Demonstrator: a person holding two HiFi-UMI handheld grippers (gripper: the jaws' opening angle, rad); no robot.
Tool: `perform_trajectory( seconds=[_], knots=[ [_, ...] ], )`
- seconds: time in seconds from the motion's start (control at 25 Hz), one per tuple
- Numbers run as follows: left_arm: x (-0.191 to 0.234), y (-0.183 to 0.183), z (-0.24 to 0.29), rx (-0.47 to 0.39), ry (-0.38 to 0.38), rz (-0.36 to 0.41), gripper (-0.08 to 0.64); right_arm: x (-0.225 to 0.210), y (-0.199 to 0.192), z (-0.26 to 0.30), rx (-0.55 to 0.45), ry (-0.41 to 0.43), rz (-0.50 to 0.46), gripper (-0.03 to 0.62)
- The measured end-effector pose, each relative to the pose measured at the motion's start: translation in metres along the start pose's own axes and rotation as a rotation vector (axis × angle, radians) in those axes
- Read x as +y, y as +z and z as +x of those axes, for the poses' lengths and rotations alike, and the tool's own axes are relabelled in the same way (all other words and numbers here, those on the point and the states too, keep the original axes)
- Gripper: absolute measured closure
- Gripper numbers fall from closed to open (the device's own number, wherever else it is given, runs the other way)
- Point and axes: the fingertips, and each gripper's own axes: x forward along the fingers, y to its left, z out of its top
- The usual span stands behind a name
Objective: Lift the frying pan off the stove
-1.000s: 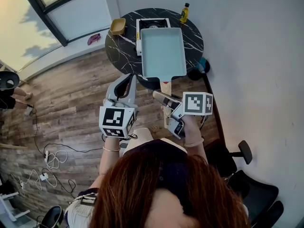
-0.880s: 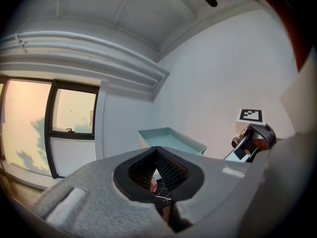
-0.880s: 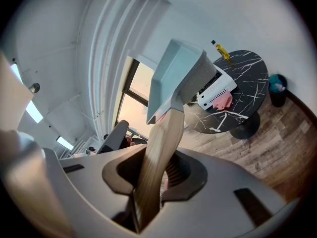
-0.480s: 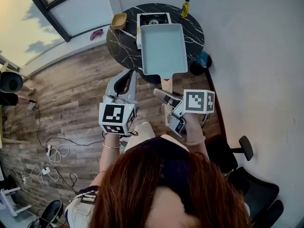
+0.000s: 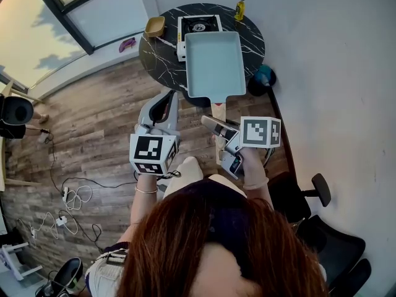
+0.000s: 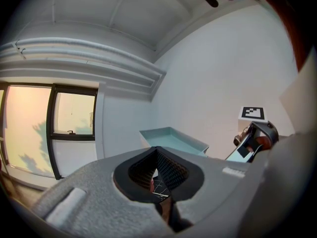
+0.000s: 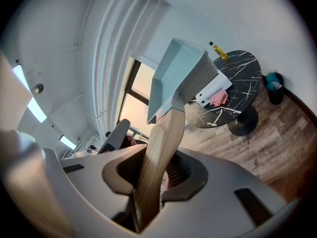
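The right gripper (image 5: 212,124) is clamped on the wooden handle (image 5: 216,109) of the pale blue frying pan (image 5: 213,64). It holds the pan in the air above the round black surface (image 5: 158,57), just nearer than the stove (image 5: 199,25). The left gripper (image 5: 162,109) is to the left, its jaws together and empty.

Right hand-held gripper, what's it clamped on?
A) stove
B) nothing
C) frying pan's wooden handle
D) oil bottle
C: in the right gripper view, the jaws of the right hand-held gripper pinch the wooden handle, with the frying pan at its far end.
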Motion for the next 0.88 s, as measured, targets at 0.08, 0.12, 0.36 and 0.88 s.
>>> perform_trajectory(
  seconds=[0.08, 0.12, 0.36, 0.88],
  knots=[
    [-0.004, 0.0, -0.001, 0.0, -0.002, 0.0, 0.548, 0.0, -0.003, -0.004, 0.001, -0.003, -0.004, 0.492],
    [-0.006, 0.001, -0.002, 0.0, -0.003, 0.001, 0.548, 0.0, -0.005, -0.006, 0.002, -0.003, -0.004, 0.492],
    [-0.018, 0.001, -0.004, 0.004, -0.007, 0.003, 0.548, 0.001, -0.011, -0.016, 0.005, 0.008, 0.0, 0.492],
    [-0.027, 0.004, -0.003, -0.005, -0.004, 0.013, 0.548, -0.005, -0.011, -0.02, 0.013, 0.004, -0.021, 0.491]
  ],
)
